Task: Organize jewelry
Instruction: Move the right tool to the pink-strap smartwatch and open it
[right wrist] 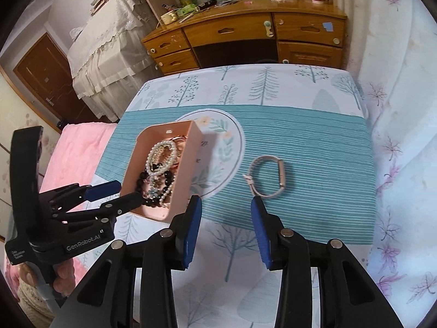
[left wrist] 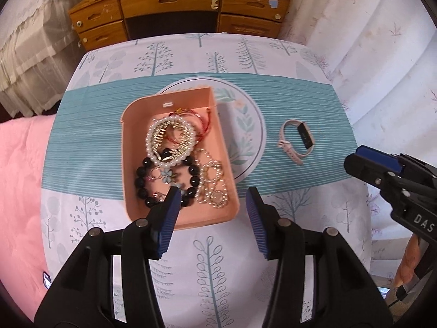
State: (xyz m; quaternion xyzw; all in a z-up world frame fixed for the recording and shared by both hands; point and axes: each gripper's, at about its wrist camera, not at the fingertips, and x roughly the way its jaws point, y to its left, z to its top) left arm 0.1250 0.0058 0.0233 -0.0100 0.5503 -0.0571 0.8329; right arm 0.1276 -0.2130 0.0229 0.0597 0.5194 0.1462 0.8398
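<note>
Inside, the pink tray (left wrist: 131, 164) holds pearl bracelets (left wrist: 169, 142), black beads (left wrist: 142, 180), perhaps chains; watch (left wrist: 296, 140) lies outside. Both the left gripper (left wrist: 213, 205) and right gripper (right wrist: 226, 213) are spread, empty.

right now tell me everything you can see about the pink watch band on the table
The watch band is a slim pale pink strap, rubbery-looking, closed into a loop, with a narrow dark rectangular screen on one side. It lies on its edge, alone on the teal striped part of the tablecloth, to the right of the pink tray and apart from it. Nothing touches it; neither claw reaches it.
</note>
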